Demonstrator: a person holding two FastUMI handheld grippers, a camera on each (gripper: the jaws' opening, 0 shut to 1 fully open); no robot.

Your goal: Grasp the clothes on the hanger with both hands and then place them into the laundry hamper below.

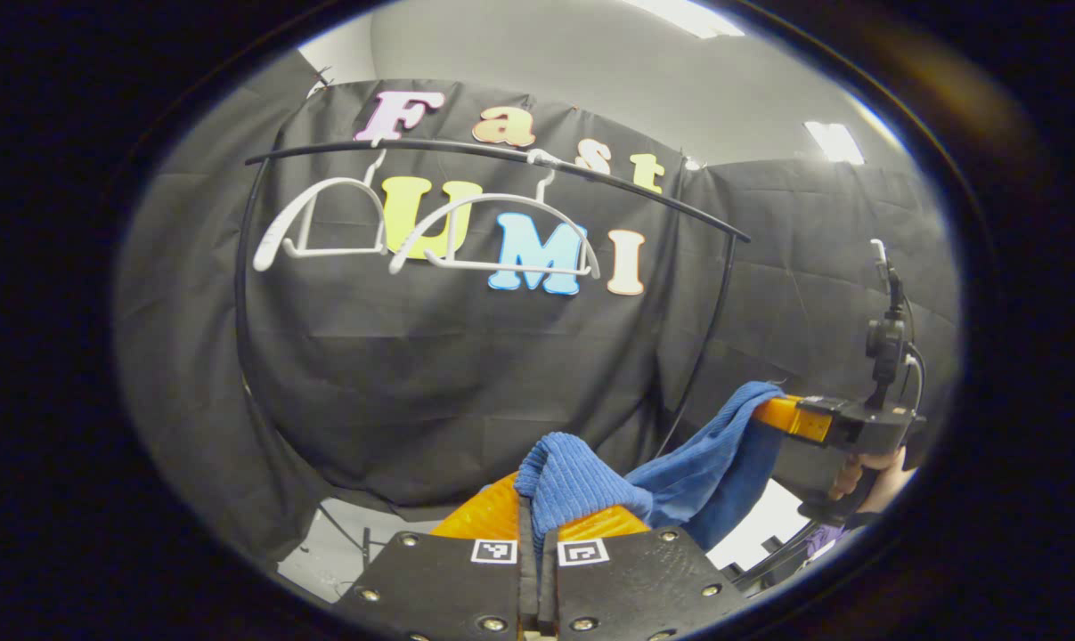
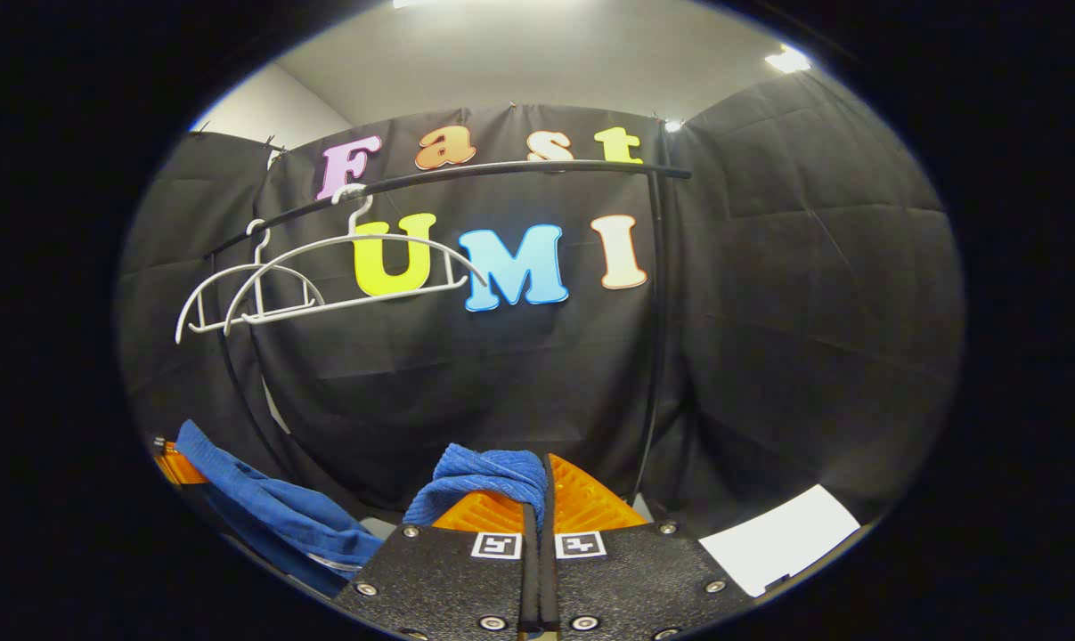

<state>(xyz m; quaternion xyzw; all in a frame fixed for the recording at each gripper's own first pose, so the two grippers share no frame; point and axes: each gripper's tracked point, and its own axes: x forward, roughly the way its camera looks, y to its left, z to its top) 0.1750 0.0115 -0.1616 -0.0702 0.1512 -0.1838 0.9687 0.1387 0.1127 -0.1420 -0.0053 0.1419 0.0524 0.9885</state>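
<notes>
In the left gripper view, the left tongs [image 1: 537, 512] were closed on a bunched fold of the blue garment [image 1: 582, 485], a thick, ribbed cloth that puffed up between the two fingers. From there the garment ran in a sagging band to the right tongs [image 1: 782, 411], which pinched its other end, with a hand [image 1: 867, 476] gripping the handle below. In the right gripper view, the right tongs [image 2: 537, 499] were likewise clamped on a folded wad of the same blue cloth, and the rest trailed down to the left toward the other tongs at the edge. The garment hung in the air between the two, off the hangers. Farther back, two bare white hangers [image 1: 430, 236] hung from the black rail [image 1: 501, 153], in front of the black cloth wall.
</notes>
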